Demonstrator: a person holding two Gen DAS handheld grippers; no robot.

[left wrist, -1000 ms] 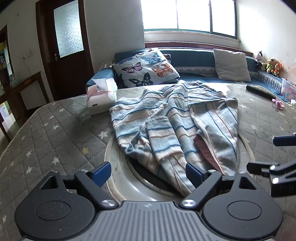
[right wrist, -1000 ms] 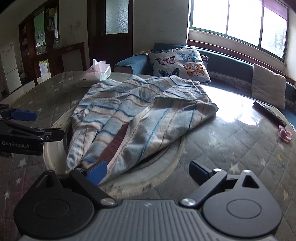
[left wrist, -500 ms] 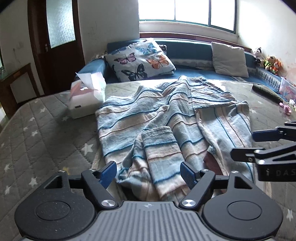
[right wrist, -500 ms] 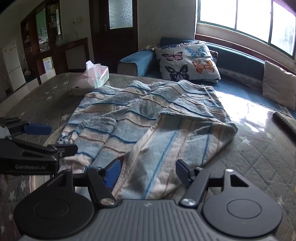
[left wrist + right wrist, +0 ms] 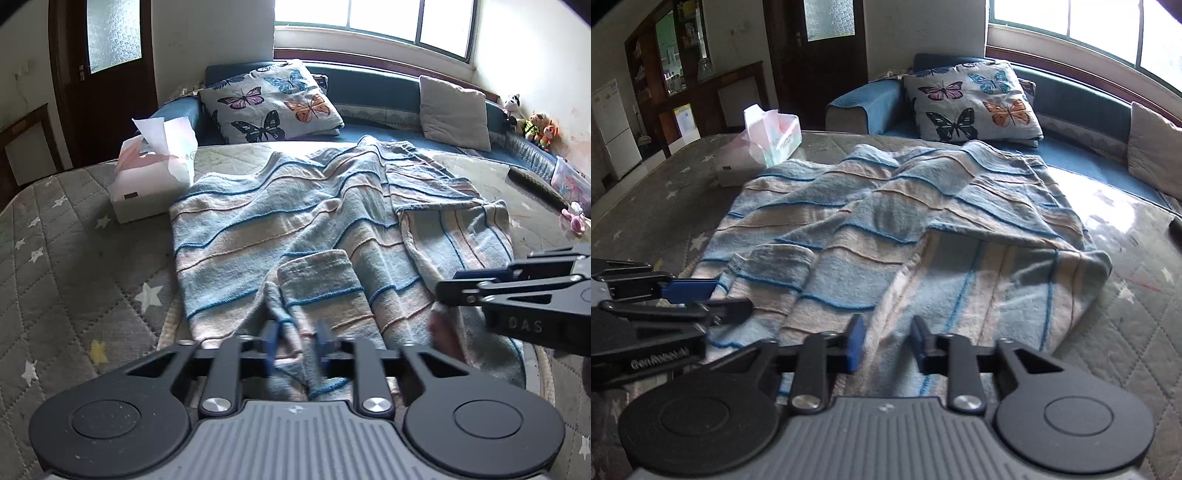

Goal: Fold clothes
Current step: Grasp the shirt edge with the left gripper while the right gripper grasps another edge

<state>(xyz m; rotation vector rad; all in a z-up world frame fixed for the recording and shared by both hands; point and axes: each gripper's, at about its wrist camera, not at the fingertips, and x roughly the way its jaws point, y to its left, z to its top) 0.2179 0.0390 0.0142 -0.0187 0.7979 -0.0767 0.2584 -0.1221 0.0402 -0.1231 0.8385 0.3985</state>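
Now we're at the grab step: left gripper (image 5: 295, 341) and right gripper (image 5: 884, 345) both closing on the near hem of the striped garment (image 5: 295, 229) spread on the quilted table (image 5: 74, 266), next needs an even lift away toward the far edge

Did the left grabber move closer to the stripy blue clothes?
Yes. The left gripper has moved forward and down toward the white tissue box; its jaws are closing with the near edge of the blue-and-beige striped fleece garment between them.
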